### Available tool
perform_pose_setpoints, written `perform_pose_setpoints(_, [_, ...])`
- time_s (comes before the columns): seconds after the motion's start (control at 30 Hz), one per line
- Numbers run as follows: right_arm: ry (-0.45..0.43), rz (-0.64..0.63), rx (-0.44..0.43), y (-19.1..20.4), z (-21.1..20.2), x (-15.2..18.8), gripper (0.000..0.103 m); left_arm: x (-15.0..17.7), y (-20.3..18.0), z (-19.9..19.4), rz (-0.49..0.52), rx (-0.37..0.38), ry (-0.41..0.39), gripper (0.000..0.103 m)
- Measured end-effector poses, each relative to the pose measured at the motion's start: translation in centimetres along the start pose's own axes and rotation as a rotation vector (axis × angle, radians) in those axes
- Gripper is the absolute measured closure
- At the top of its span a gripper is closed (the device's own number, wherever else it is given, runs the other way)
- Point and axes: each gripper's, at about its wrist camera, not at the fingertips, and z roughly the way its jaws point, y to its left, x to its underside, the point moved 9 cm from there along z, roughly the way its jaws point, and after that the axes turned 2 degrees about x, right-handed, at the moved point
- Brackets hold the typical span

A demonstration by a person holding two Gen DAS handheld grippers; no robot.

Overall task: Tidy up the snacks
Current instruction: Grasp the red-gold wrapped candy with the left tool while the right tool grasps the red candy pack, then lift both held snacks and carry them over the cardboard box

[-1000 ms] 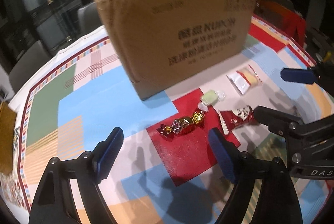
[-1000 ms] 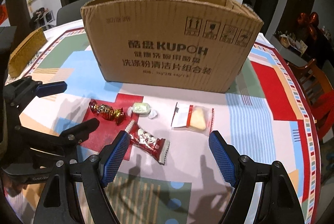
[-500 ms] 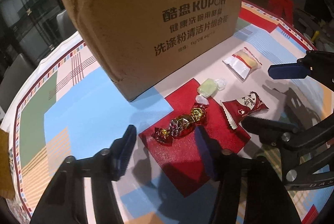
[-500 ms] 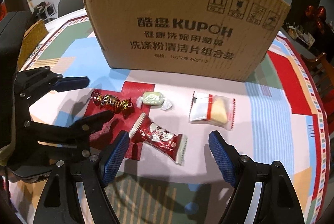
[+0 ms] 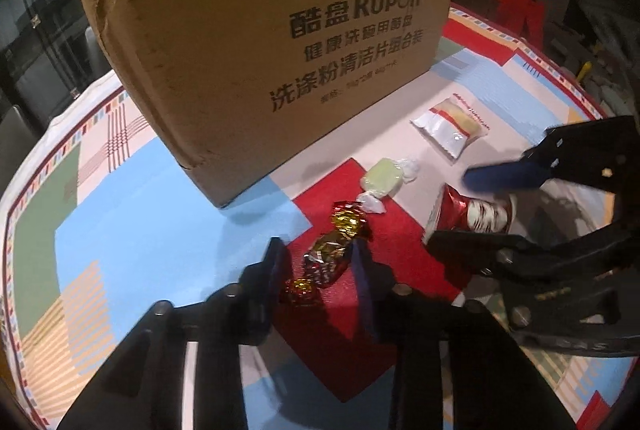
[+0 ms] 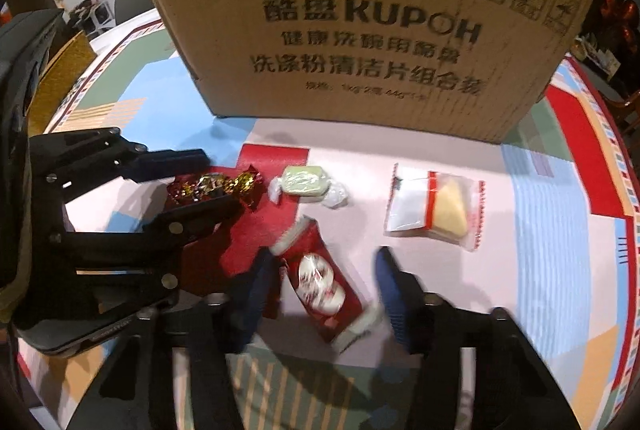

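In the left wrist view, the left gripper (image 5: 318, 258) is closing its jaws around the gold-and-red foil candy (image 5: 326, 250), which lies between them on the red patch of the tablecloth (image 5: 132, 218), near the cardboard box (image 5: 256, 41); the pads look just short of pressing. The candy looks light, crinkly and slippery, so the firm middle is the place to pinch, not the twisted ends. Farther right lie the green candy (image 5: 384, 178) and the white packet (image 5: 450, 125).

In the right wrist view, the right gripper (image 6: 324, 286) is also closing, with a gap showing at either pad, around the red packet (image 6: 322, 280). That packet seems soft and puffy; across its narrow width suits best
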Motion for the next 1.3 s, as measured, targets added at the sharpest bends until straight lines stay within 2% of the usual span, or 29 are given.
perform_pose_setpoints(0.03, [-0.005, -0.005, 0.006, 0.2, 0.1, 0.0, 0.067, 0.0, -0.1, 0.0, 0.002, 0.003, -0.002, 0.078])
perform_pose_setpoints(0.1, [-0.008, -0.007, 0.002, 0.6, 0.2, -0.1, 0.071, 0.1, -0.4, -0.1, 0.002, 0.011, -0.004, 0.084])
perform_pose_setpoints(0.23, [-0.012, 0.0, -0.004, 0.7, 0.3, -0.4, 0.079, 0.2, -0.2, -0.2, -0.014, 0.004, -0.009, 0.084])
perform_pose_setpoints(0.7, [-0.054, 0.007, -0.01, 0.0, -1.8, -0.7, 0.08, 0.8, 0.5, -1.9, -0.117, -0.031, -0.024, 0.085])
perform_pose_setpoints(1.3, [-0.15, 0.049, -0.032, -2.2, -7.8, -1.2, 0.08, -0.4, 0.1, -6.6, -0.256, -0.096, -0.07, 0.085])
